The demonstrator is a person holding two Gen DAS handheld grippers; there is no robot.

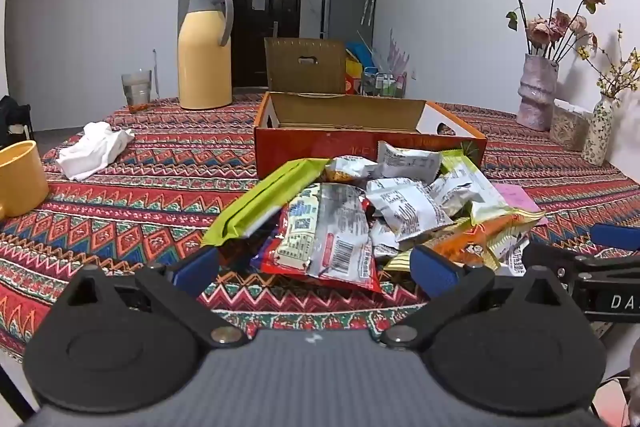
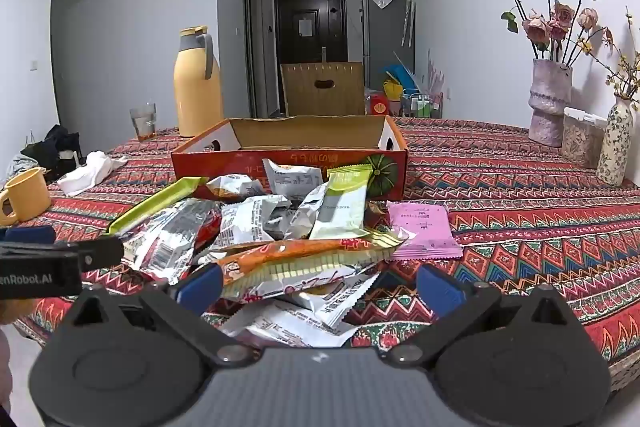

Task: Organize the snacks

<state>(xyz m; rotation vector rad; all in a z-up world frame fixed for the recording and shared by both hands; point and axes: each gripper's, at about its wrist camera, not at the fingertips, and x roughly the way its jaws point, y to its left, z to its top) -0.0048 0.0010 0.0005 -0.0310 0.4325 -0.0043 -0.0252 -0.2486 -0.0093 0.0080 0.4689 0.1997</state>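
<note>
Crinkled foil and plastic snack packets (image 1: pixel 384 211) heaped at centre frame on a woven zigzag-patterned tablecloth (image 1: pixel 152 195) — silver, white, lime and orange wrappers overlapping. Long lime-green packet (image 1: pixel 264 201) slanting off the heap's left side; red-edged silver packet with a barcode (image 1: pixel 324 239) lying nearest the lens in the left wrist view. Flat pink sachet (image 2: pixel 422 229) at the heap's right edge in the right wrist view, orange-striped wrapper (image 2: pixel 304 257) across the front.

Just behind the heap, a shallow orange cardboard box (image 1: pixel 360 143) with plain brown inner walls and oval hand-holes — nothing visible inside from these angles.

Left gripper (image 1: pixel 316 267) at lower centre, blue-padded fingers spread to full width, holding nothing, barcode packet lying between and beyond the tips. Right gripper (image 2: pixel 320 285) likewise spread wide and holding nothing, with wrappers below the gap.

Upper left: smooth yellow thermos jug (image 1: pixel 204 51) with grey handle, ribbed drinking glass (image 1: pixel 137 85). Left edge: yellow mug (image 1: pixel 20 179), crumpled white cloth (image 1: pixel 94 149). Right: lumpy pink vase (image 1: pixel 536 93) of dried roses, speckled slim vase (image 1: pixel 599 135).
</note>
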